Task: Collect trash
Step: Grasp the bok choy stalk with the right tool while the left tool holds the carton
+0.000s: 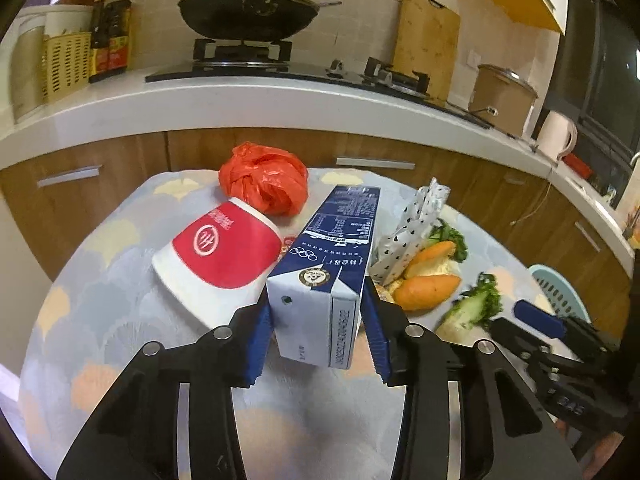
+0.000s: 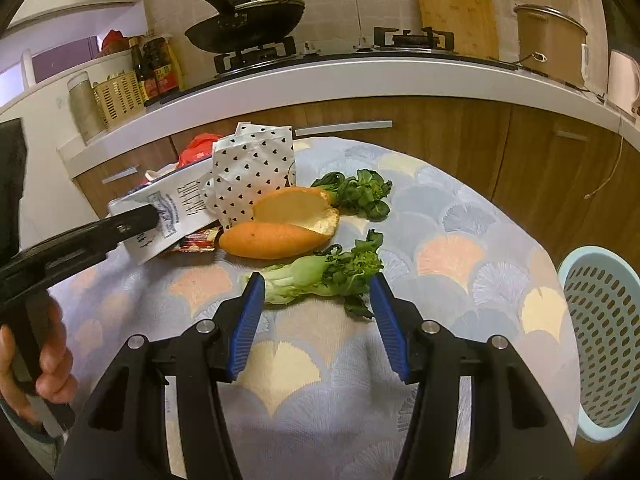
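Table (image 2: 460,216) under a patterned cloth carries the trash: red-and-white cup (image 1: 220,256), red bag (image 1: 264,184), dotted wrapper (image 2: 248,176), carrot (image 2: 272,240), greens (image 2: 320,276). Left hand-held gripper (image 1: 316,320) clamps the blue carton (image 1: 328,256). Right hand-held gripper (image 2: 318,312) stands released, around the greens without touching. Basket (image 2: 600,336) sits beside the table.

The basket (image 2: 600,344) is cut off by the right edge.

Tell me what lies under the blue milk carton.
In the right wrist view, a red wrapper pokes out from under the blue milk carton, on the patterned tablecloth. The rest underneath is covered.
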`<state>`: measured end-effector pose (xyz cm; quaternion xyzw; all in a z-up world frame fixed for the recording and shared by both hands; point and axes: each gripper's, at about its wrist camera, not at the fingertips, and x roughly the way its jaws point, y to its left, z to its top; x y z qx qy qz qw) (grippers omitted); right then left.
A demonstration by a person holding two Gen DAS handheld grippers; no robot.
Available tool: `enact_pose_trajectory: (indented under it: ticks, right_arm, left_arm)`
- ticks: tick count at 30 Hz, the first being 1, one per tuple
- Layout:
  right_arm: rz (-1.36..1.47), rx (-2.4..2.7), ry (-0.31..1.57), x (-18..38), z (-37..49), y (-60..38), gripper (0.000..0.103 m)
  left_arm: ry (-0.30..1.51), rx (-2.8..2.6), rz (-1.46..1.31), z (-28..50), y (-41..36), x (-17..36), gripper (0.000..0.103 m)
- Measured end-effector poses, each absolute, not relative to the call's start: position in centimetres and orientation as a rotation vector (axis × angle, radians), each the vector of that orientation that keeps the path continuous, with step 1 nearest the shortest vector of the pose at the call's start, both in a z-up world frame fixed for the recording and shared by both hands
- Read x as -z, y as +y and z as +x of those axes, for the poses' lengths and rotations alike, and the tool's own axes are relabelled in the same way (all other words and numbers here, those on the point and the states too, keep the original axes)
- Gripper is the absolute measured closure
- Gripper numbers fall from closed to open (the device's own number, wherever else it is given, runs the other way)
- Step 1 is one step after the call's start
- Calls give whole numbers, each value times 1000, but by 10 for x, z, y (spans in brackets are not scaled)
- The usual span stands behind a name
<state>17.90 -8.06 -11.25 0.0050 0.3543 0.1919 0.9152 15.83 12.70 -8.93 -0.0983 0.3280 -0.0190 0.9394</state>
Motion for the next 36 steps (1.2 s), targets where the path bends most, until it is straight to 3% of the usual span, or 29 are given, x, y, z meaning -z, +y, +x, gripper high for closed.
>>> enact_pose_trajectory:
  ticks: [13,27,36]
  right_arm:
    - [-113,-321,812,117,197,-29,44]
    - [33,-194,775,103,170,-130,40]
    - [30,-287,800,110,181,-110,40]
  left_arm:
    - [590,3,-333,89,138,89,67]
    - [611,54,-308,72,98,90,67]
    - [674,49,-246,75,77,102,66]
